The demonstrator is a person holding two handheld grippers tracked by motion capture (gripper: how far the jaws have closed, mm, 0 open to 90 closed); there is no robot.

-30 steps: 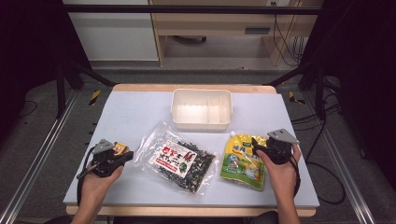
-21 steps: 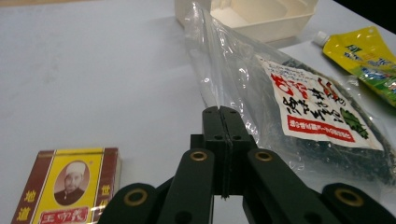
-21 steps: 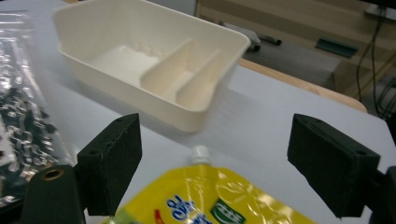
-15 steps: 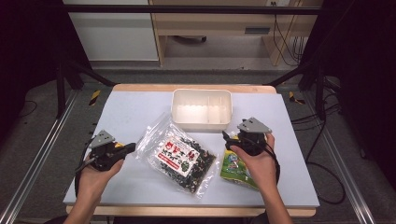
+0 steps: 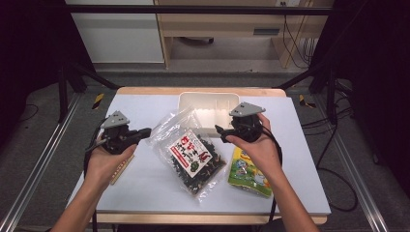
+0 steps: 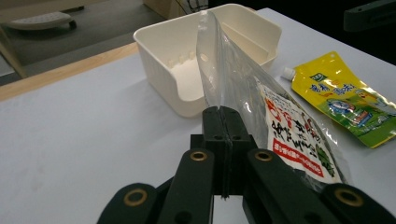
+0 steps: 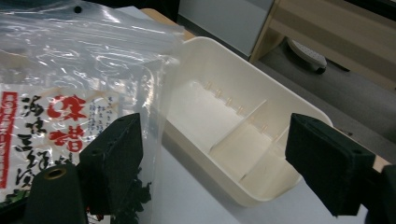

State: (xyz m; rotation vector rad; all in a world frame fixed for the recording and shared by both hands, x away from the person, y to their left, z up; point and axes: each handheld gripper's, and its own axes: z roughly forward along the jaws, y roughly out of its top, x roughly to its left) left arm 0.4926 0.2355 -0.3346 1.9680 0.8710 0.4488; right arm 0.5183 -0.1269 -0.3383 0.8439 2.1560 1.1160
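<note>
Lying mid-table, at six o'clock from the cream bin (image 5: 209, 112): seaweed bag (image 5: 193, 155), not yet inside. Clamped on its left corner: left gripper (image 5: 145, 132). Spread wide beside its right edge, gripping nothing: right gripper (image 5: 220, 133). Left to do: lifting in.

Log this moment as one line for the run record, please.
left gripper: shut on clear plastic seaweed bag edge | right gripper: open, nearing bag | white divided plastic bin: empty | yellow-green pouch: flat on table

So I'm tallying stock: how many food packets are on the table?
2. The clear seaweed bag lies mid-table, its corner pinched by the left gripper. The yellow pouch lies flat beside it, under the right forearm. The white bin looks empty.
</note>
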